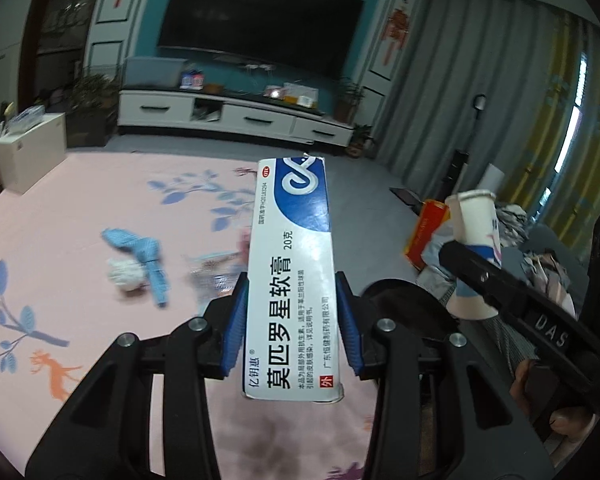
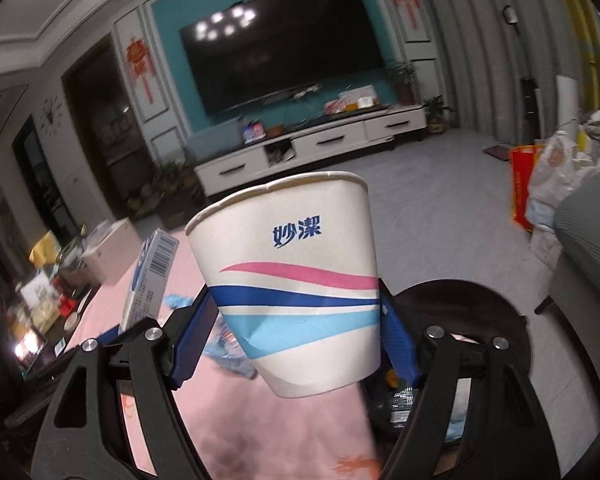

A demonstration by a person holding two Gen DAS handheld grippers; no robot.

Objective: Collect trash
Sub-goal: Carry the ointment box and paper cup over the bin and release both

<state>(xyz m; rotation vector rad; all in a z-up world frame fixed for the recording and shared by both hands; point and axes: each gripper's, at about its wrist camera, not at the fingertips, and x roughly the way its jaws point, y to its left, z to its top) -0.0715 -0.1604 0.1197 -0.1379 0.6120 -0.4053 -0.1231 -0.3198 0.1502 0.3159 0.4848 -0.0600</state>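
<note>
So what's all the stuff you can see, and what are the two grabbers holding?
ointment box: one, white and blue, clamped in the left gripper
paper cup: one, white with pink and blue stripes, clamped in the right gripper
rug: one, pink with blue leaves, on the floor
blue wrapper: one, light blue, on the rug
crumpled tissue: one, white, beside the blue wrapper
dark bin: one, round, just right of the cup
TV: one, black, on the teal wall
TV cabinet: one, white, under the TV
left gripper: one, black with blue pads
right gripper: one, black with blue pads
</note>
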